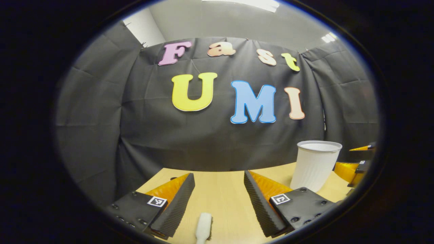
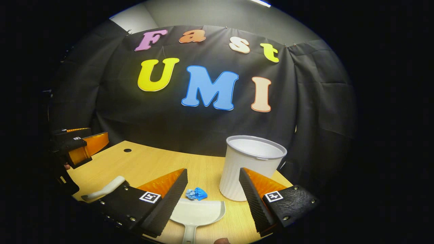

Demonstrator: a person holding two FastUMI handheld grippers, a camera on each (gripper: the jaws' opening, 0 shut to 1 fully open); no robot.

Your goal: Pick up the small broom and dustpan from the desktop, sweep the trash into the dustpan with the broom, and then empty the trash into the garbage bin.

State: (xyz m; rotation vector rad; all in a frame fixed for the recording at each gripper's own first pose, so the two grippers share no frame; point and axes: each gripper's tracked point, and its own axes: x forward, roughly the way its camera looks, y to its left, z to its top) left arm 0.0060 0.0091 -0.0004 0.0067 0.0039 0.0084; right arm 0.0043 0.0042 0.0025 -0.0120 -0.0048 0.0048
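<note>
Between our left gripper's spread fingers, low and close, lies the white end of the small broom on the tabletop, nothing pressed on it yet; we judge we are hovering over it so that a descent would bring a finger down on either side. Beyond the right finger of that gripper stands the garbage bin, a white ribbed cup-shaped bin, upright and well clear of the grasp. Our right gripper is likewise open and holds nothing, and between its fingers rests the white dustpan, its handle pointing back toward us and its mouth facing away. Just past the pan's front lip sits the trash, a small crumpled blue wad, near but seemingly not touching the pan. That layout suits the job: pan mouth toward the wad, the bin just beyond our right finger for emptying afterwards. Off past the left finger in the right gripper view we see the left gripper and the broom's pale handle lying flat. Neither tool is lifted; pickup seems the step in hand.
</note>
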